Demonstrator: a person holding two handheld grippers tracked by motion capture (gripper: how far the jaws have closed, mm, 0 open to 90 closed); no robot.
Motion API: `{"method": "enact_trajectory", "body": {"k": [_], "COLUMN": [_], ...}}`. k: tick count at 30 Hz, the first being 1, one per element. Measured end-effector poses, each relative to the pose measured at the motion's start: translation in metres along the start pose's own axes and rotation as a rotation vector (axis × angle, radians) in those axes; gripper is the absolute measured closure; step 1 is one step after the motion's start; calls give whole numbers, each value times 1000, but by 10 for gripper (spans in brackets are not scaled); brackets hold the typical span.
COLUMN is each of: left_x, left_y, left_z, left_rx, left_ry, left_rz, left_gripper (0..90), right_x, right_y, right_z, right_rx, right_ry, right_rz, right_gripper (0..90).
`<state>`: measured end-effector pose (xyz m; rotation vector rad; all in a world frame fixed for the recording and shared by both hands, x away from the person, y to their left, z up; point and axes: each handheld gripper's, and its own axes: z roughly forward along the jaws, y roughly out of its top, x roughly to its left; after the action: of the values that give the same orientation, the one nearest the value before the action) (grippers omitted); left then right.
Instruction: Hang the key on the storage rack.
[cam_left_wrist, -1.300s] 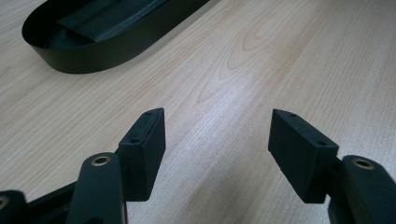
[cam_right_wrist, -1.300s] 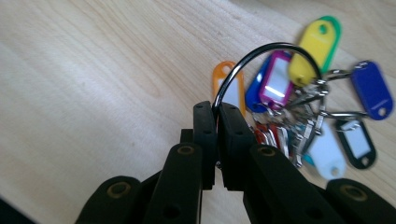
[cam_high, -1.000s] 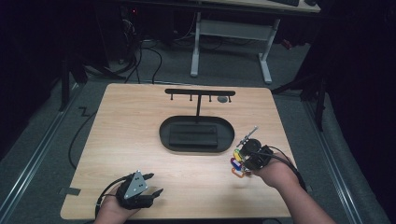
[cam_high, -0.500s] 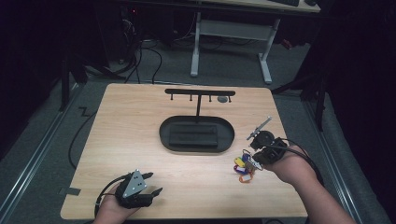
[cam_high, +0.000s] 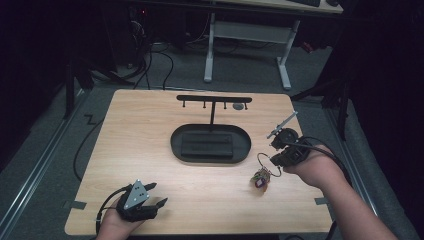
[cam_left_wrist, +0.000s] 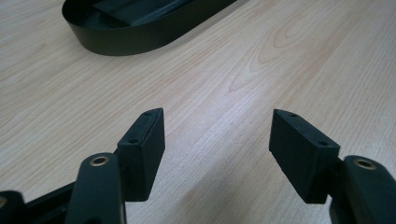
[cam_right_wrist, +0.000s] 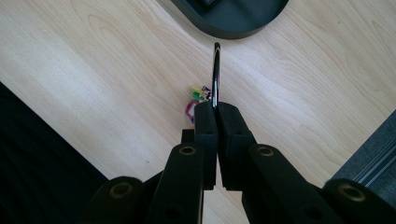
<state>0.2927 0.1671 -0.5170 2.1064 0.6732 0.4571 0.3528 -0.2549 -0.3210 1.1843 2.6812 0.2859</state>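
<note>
Key ring (cam_right_wrist: 215, 70) is pinched edge-on between the right gripper's (cam_right_wrist: 217, 108) jaws, clamped on the wire; ring sticks straight out ahead of the pads, with the coloured charms (cam_high: 260, 180) dangling below it, at or just above the table (cam_high: 150, 145), can't tell if they touch. My read: the job is hanging it on the T-shaped hook stand (cam_high: 214, 100), which sits well ahead of the right gripper, past the stand's oval black base tray (cam_high: 210, 143). To do that well: keep the pinch firm near the ring's bottom so the open loop leads, let the charms stop swinging, approach a peg with the ring's plane square to it, release only once the loop is over the peg. Tray holds a raised rectangular block, nothing loose visible in it. One peg has a small round thing (cam_high: 239, 106) by it, unclear what. Left gripper (cam_high: 145, 200) sits idle, jaws apart, nothing between them, tray far ahead of it.
</note>
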Motion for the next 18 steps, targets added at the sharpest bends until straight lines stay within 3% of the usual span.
{"method": "enact_trajectory", "body": {"k": [6,18], "left_x": [0,6], "left_y": [-1,-1], "left_z": [1,-1], "left_rx": [17,11], "left_ry": [14,29], "left_rz": [10,-33], "left_gripper": [357,321], "right_x": [-2,-12], "right_y": [11,42], "right_z": [-10,-15], "right_rx": [1,-6], "right_ry": [4,-13], "right_rz": [-1,-24], "right_gripper": [880,880]}}
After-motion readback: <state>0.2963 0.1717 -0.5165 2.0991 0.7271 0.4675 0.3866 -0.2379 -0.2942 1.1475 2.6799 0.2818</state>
